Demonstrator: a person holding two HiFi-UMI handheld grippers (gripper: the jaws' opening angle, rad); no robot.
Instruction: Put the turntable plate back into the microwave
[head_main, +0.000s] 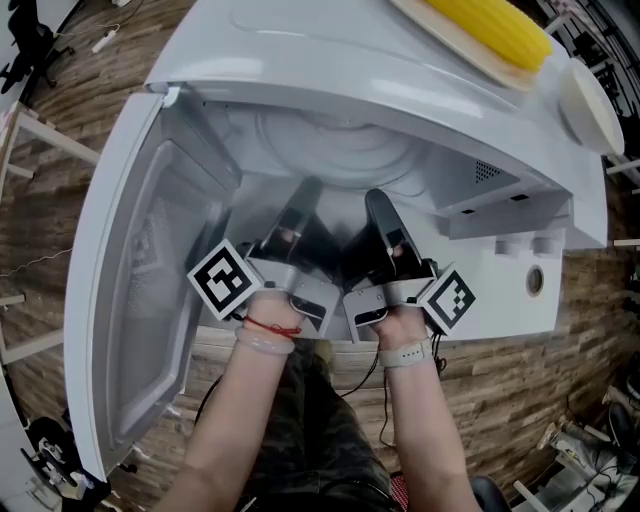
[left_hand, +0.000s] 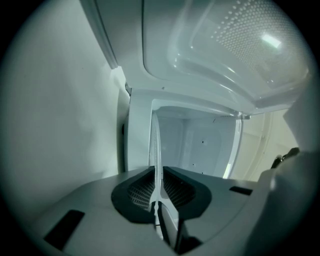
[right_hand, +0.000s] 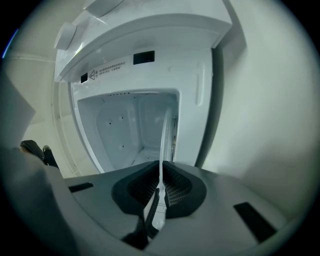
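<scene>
Within left tool (left_hand: 159, 175), right tool (right_hand: 162, 175): plate (head_main: 335, 150) edge

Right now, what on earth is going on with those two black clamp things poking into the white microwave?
A person holds a two-jaw gripper in each hand. Both the left gripper and the right gripper are clamped on the near edge of a round clear glass turntable plate. The plate reaches into the white microwave oven, whose door stands open to the left. I cannot tell whether the plate is seated on the oven floor.
</scene>
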